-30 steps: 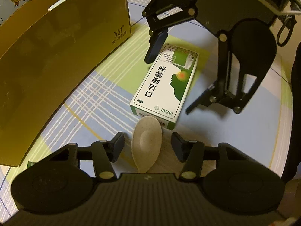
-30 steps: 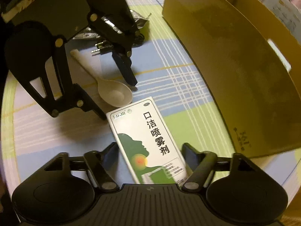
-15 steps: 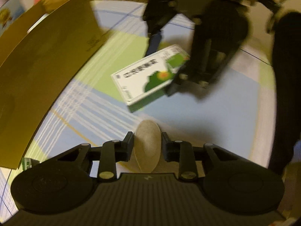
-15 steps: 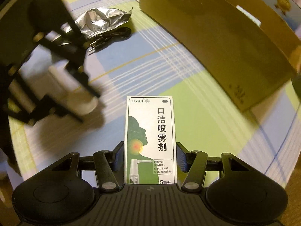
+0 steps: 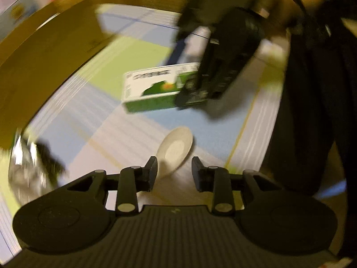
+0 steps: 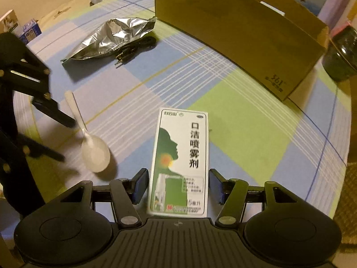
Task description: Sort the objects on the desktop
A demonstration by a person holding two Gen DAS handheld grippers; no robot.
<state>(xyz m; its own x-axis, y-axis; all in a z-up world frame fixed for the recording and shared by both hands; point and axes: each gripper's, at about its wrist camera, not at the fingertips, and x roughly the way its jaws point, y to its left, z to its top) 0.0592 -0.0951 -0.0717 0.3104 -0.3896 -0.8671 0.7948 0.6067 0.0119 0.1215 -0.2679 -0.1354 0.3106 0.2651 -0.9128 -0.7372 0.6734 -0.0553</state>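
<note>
Green-and-white mouth-spray carton (image 6: 180,156) sits between the fingers of the right gripper (image 6: 178,178), clamped and raised off the checked blue-and-green tablecloth (image 6: 223,102), though the jaws are easing apart. The left gripper (image 5: 173,169) straddles a pale plastic spoon (image 5: 176,147); its jaws are also widening, and the neck lies against one finger with a gap at the other. Beyond stand a tall brown cardboard box (image 6: 234,33), a crumpled silver foil pouch (image 6: 111,38) and a black cable (image 6: 136,49) just beside the pouch.
</note>
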